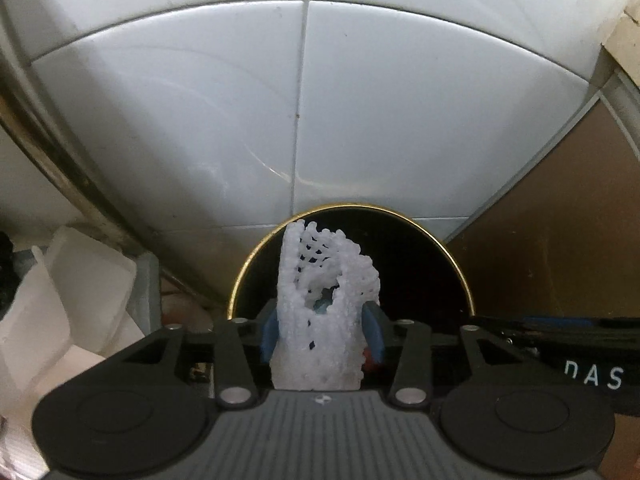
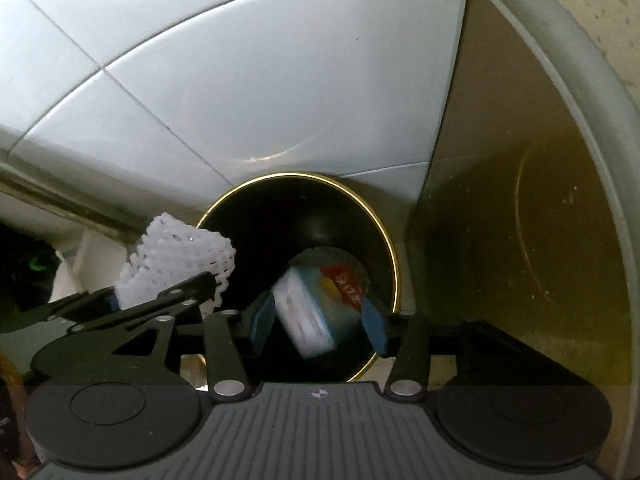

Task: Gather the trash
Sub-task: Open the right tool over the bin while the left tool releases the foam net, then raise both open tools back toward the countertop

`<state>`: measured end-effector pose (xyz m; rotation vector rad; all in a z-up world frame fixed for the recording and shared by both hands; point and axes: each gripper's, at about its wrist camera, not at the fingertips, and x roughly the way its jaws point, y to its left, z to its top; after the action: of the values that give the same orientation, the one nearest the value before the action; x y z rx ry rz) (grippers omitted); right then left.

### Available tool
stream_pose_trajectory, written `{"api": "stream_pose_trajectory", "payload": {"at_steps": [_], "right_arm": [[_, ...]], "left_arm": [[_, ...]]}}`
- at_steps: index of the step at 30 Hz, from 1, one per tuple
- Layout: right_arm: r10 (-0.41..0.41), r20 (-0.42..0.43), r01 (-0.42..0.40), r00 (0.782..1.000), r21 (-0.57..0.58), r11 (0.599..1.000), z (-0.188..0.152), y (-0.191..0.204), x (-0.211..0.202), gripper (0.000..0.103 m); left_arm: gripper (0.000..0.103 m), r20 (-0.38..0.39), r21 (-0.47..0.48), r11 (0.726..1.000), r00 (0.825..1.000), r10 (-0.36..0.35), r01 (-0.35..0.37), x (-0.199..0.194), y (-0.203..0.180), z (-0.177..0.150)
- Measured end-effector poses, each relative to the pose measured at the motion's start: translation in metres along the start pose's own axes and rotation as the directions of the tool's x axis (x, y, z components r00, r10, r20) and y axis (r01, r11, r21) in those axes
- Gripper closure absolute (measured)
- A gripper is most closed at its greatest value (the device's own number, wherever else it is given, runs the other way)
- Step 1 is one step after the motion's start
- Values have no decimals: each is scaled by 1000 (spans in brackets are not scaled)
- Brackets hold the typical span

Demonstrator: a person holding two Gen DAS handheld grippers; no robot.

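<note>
Ribbed grey housing of each hand-held gripper is filling the bottom of its own view. Beyond it, a pale tiled floor point(image 1: 208, 128) is being shown, and a brown panel point(image 1: 540, 248) is standing at the right.

On the floor, a black bin point(image 2: 288, 216) with a gold rim is being looked into from above by both cameras.

Over the bin's mouth, the right hand-held gripper point(image 2: 320, 320) is being held pointing steeply down. A small printed carton point(image 2: 320, 300), blurred, in blue, white and red, is being seen between its blue pads, tilted, over the dark inside of the bin. Whether the pads are pressing on it or standing clear cannot be told.

At the bin's left edge, the left hand-held gripper point(image 1: 322, 330) is being held with a white foam net sleeve point(image 1: 324, 304) standing up between its blue pads point(image 1: 269, 336); both pads are lying against the sleeve's sides, so the sleeve is being grasped.

White foam scraps point(image 1: 68, 292) are lying at the far left.
</note>
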<state>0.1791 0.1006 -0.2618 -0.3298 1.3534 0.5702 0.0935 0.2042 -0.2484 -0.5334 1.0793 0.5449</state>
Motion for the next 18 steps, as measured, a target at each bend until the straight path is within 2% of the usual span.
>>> {"api": "stream_pose_trajectory", "payload": {"at_steps": [4,6,7,12,18], "right_arm": [[-9,17,9,1000,17,1000,-2,-5,-4,46],[-14,32,13,999,25,1000,-1,-3,-8,46],[-21,41,20,999,24,1000,-1,-2,-11,47],[-75,102,74,992,13,997,-3,3,-38,45],[-77,174,75,982,16,997,-5,6,-74,43]], "left_arm": [[59,3,1,1000,1000,-6,6,-1,-1,0],[45,-18,-7,1000,1000,1,-1,-3,-1,1],[43,-27,-14,1000,1000,-1,0,-3,0,2],[38,-55,18,1000,998,24,-23,-8,-10,6],[37,-38,-15,999,999,-32,31,-27,-12,12]]}}
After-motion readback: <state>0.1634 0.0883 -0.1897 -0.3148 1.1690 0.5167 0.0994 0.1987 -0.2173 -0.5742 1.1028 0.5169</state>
